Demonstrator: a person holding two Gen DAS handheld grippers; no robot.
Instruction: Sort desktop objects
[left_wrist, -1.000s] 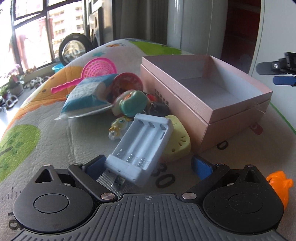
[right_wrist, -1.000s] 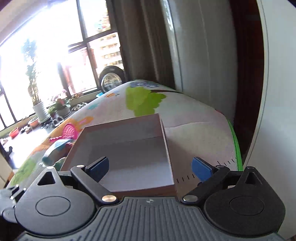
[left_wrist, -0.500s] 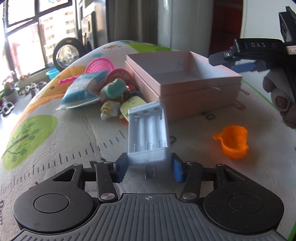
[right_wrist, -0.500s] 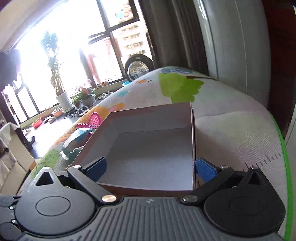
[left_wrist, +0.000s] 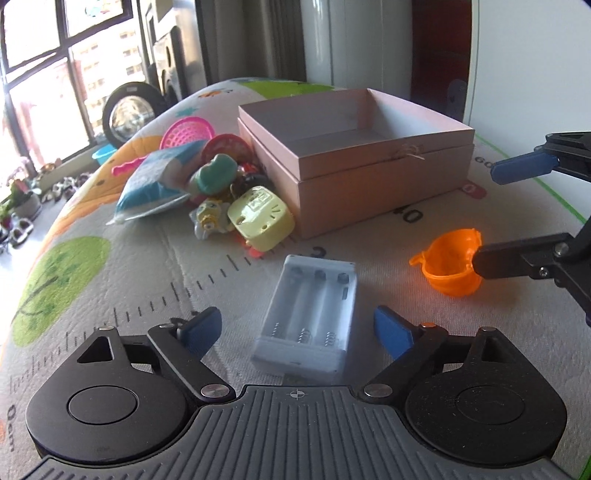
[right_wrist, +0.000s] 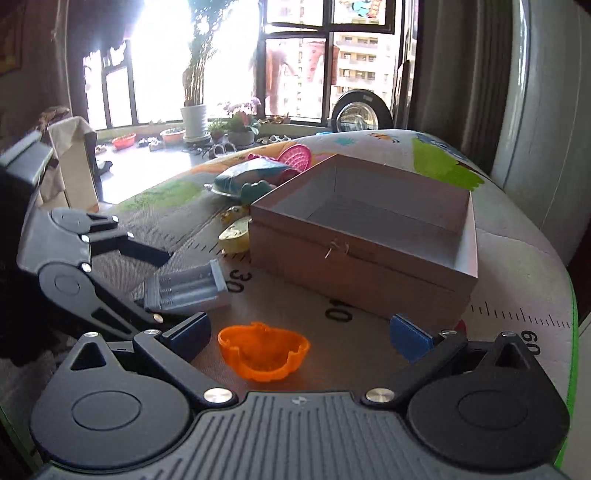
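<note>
A pale blue battery holder (left_wrist: 310, 314) lies flat on the play mat between the open fingers of my left gripper (left_wrist: 297, 330); it also shows in the right wrist view (right_wrist: 184, 290). An orange cup-shaped toy (left_wrist: 450, 267) lies to its right, and in the right wrist view (right_wrist: 262, 350) it sits between the open fingers of my right gripper (right_wrist: 299, 336). An open, empty pink box (left_wrist: 354, 155) stands behind both, also in the right wrist view (right_wrist: 369, 236).
A pile of toys lies left of the box: a yellow clock-like piece (left_wrist: 260, 218), a green toy (left_wrist: 214, 175), a blue-white packet (left_wrist: 155, 181), a pink strainer (left_wrist: 186, 133). The mat's green edge (right_wrist: 572, 332) runs along the right.
My left gripper opened and let the battery holder down flat on the mat. My right gripper came down from above the box to the orange toy.
</note>
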